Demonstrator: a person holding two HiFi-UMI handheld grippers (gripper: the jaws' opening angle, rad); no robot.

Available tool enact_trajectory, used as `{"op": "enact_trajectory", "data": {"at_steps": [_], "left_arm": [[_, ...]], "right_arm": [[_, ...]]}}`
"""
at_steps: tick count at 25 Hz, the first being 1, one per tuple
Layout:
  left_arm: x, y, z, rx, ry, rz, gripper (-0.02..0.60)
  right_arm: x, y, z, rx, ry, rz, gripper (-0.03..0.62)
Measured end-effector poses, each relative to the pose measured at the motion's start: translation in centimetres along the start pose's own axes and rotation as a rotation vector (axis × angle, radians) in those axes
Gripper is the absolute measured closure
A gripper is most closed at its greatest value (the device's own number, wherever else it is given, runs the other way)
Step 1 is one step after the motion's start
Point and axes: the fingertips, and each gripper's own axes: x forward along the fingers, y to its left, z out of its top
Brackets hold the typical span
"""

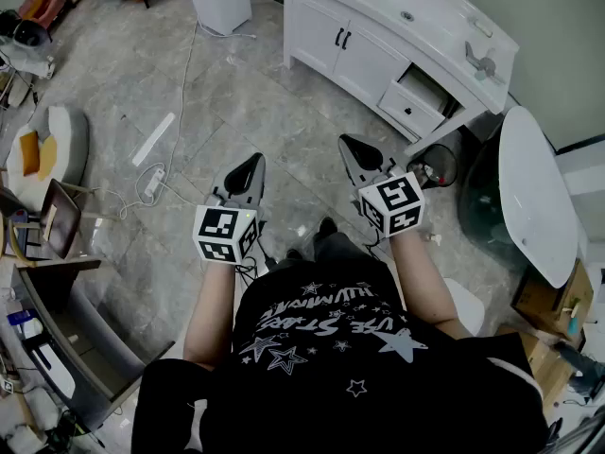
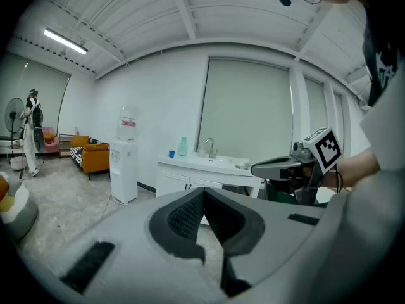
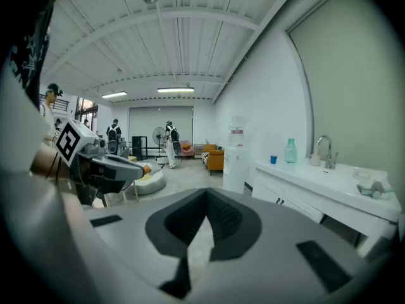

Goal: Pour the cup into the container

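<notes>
The person's bare left forearm (image 1: pixel 212 303) and right forearm (image 1: pixel 427 287) reach forward side by side, well apart, carrying the left tongs (image 1: pixel 256 159) and the right tongs (image 1: pixel 346 141), both pointing ahead with jaws pressed together on nothing.

Bright, even light from ceiling strip lights (image 3: pixel 175 90); both gripper views bulge fisheye-fashion with dark vignetted corners.

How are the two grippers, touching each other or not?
Apart. The head view shows a strip of bare floor between the left gripper and the right gripper.
</notes>
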Motion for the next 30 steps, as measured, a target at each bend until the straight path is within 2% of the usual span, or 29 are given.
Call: {"op": "enact_trajectory", "data": {"at_steps": [10,17,24,26,30], "left_arm": [[0.0,0.4,0.2,-0.005,-0.004,-0.007,0.569],[-0.5,0.9,-1.0,-0.021,0.013,-0.004,0.569],[0.1,3.2,-0.7,-0.029,0.015,0.014,0.569],[0.9,3.9,-0.7,-0.031,0.022,0.019,0.569],[3.1,5.1,-1.1,-0.038,0.042,0.034,0.569]], "right_arm": [[0.2,0.0,0.1,0.006,0.003,-0.015,0.588],[0.9,0.6,0.0,0.009,0.002,-0.012,0.588],[2.5,0.1,1.2,0.032,-0.066,-0.026,0.584],[3.6,-0.4,1.4,0.036,-0.075,-0.009,0.427],[6.0,-2.6,1.0,0.04,-0.08,-0.007,0.325]]}}
